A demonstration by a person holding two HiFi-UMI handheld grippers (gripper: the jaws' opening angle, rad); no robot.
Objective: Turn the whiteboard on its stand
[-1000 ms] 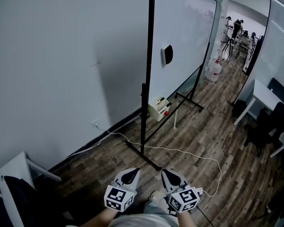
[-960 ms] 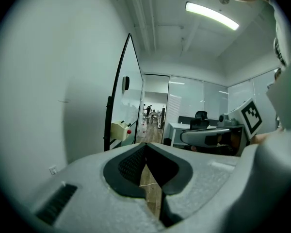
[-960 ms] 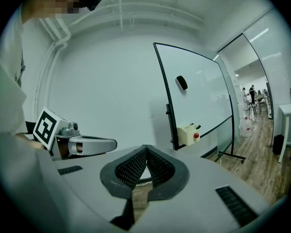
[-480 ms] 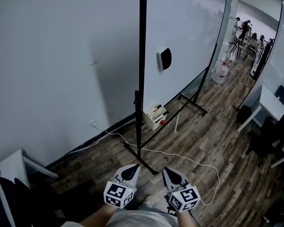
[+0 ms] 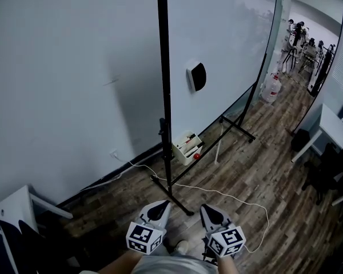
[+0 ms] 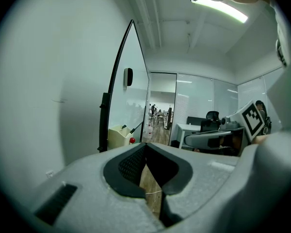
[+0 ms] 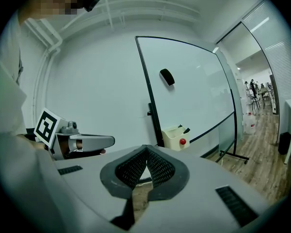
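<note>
Wood-plank floor [image 5: 257, 170] of an office room, bounded along its left edge by a plain pale wall [image 5: 63, 67]. The whiteboard [image 5: 223, 50] stood upright on its black stand [image 5: 163, 107] near that wall edge of the floor, viewed obliquely, with an eraser [image 5: 197, 76] stuck to its face and a marker box [image 5: 186, 146] low on the frame. A white cable [image 5: 217, 192] crossed the floor past the stand's near foot. The left hand-held gripper [image 5: 159, 209] and right hand-held gripper [image 5: 210, 211] were held side by side over the floor's near edge, each with jaws together and nothing between them, apart from the stand.

Step in hand, as judged: the approach, with the board not yet touched. The next move would call for reaching the near upright, parting the jaws and taking hold of the board's frame edge so that it could be swung round.

A water bottle [image 5: 272, 88] stood beyond the far foot. A white tabletop [image 5: 331, 124] and dark chairs [image 5: 326, 164] occupied the floor's right edge.
</note>
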